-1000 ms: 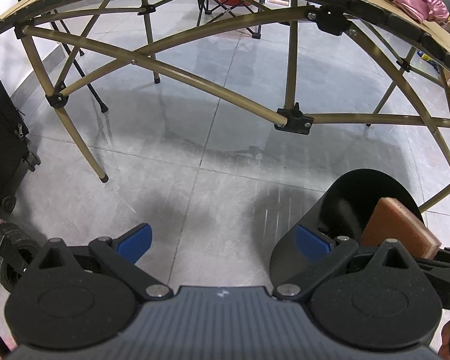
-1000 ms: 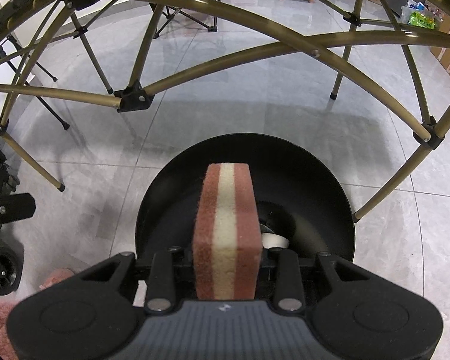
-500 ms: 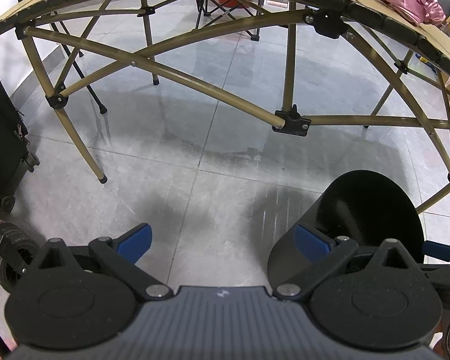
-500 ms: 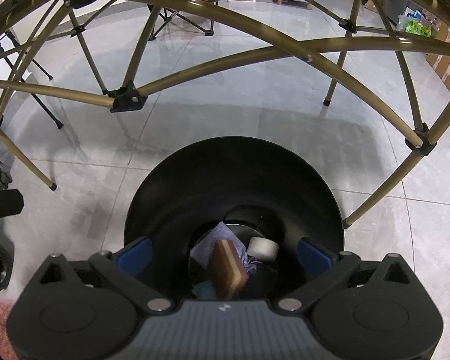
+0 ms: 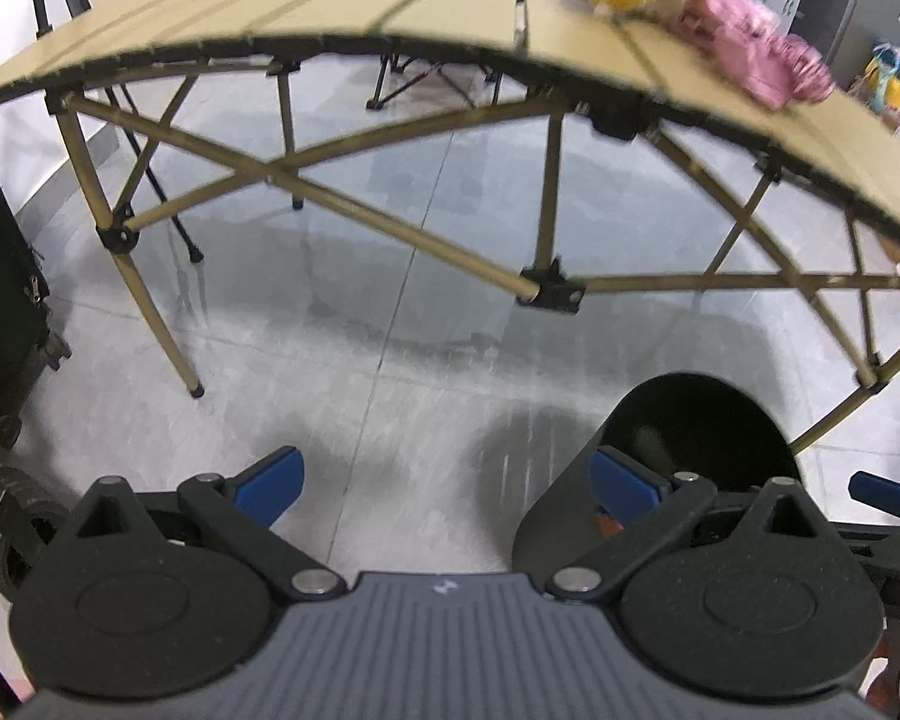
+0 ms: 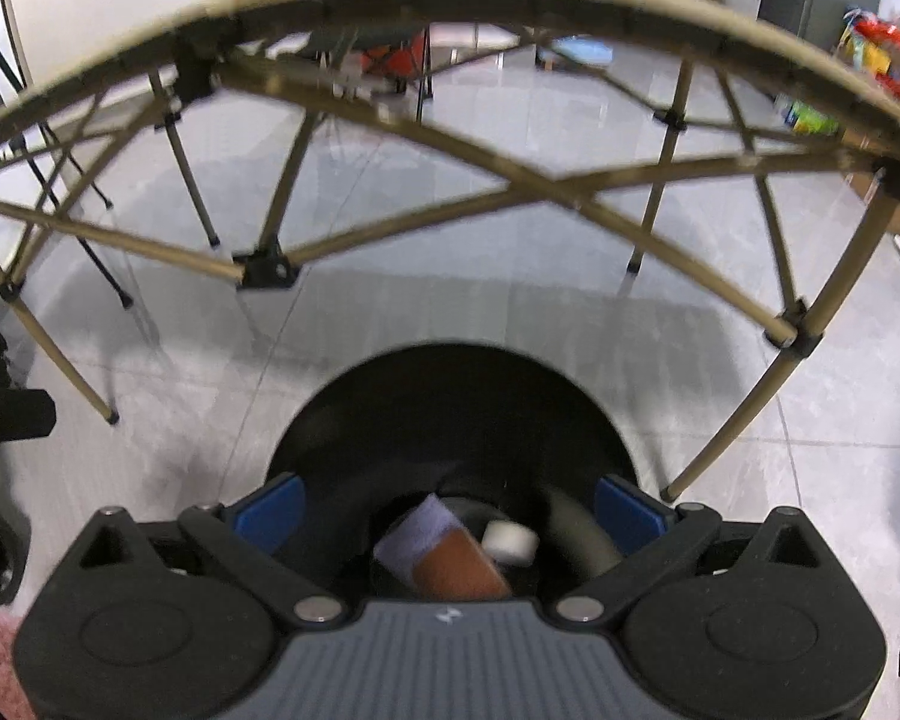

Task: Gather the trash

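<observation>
Bright even light, motion blur, fisheye edge warp, soft shadows

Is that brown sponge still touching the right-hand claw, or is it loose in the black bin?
Apart. The right wrist view shows the sponge lying at the bottom of the bin, while the right gripper stands wide open above it, blue pads bare.

Gripper body hides sponge [image 6: 459,567] partly.

sponge [image 6: 459,570]: brown, tilted, in black bin [image 6: 450,396] | beside white roll [image 6: 510,542], purple cloth [image 6: 417,531]
</observation>
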Demonstrator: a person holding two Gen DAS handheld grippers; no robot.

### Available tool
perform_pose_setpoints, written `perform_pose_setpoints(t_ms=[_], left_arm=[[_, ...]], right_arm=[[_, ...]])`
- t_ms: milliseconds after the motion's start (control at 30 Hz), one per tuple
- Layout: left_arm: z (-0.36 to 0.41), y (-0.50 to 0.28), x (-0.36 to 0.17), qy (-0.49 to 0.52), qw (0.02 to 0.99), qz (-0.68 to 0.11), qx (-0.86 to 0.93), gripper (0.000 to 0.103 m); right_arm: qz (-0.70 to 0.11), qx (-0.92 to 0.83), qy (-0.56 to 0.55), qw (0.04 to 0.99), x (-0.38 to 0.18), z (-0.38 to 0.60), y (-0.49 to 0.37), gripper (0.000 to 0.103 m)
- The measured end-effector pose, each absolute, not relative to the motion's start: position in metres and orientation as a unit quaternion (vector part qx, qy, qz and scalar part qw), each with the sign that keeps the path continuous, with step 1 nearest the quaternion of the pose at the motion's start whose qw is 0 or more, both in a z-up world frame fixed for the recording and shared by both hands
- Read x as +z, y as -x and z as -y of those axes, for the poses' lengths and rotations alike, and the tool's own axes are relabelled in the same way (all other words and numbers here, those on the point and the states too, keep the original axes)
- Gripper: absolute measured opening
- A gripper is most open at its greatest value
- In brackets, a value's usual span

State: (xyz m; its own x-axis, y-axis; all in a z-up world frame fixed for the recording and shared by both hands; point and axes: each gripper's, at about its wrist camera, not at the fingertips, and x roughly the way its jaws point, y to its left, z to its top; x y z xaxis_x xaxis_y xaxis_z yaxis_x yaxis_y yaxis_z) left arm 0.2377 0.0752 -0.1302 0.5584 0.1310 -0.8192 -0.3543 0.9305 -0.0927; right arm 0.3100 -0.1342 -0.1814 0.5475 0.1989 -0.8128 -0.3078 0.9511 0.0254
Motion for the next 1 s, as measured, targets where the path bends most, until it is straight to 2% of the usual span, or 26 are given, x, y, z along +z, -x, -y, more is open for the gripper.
perform_pose_setpoints(t_ms=[533, 1000], left_arm=[[-0.069, -0.216, -0.046, 0.14, 0.923, -0.343, 0.107, 0.103], [-0.08, -0.246, 0.008, 0.138, 0.943, -0.277, 0.122, 0.103]], right_arm=[[-0.295, 0.186, 0.007, 0.937, -0.087, 0.151, -0.278, 0.103], [-0.201, 0.179, -0.022, 0.963, -0.033, 0.16, -0.301, 0.103]])
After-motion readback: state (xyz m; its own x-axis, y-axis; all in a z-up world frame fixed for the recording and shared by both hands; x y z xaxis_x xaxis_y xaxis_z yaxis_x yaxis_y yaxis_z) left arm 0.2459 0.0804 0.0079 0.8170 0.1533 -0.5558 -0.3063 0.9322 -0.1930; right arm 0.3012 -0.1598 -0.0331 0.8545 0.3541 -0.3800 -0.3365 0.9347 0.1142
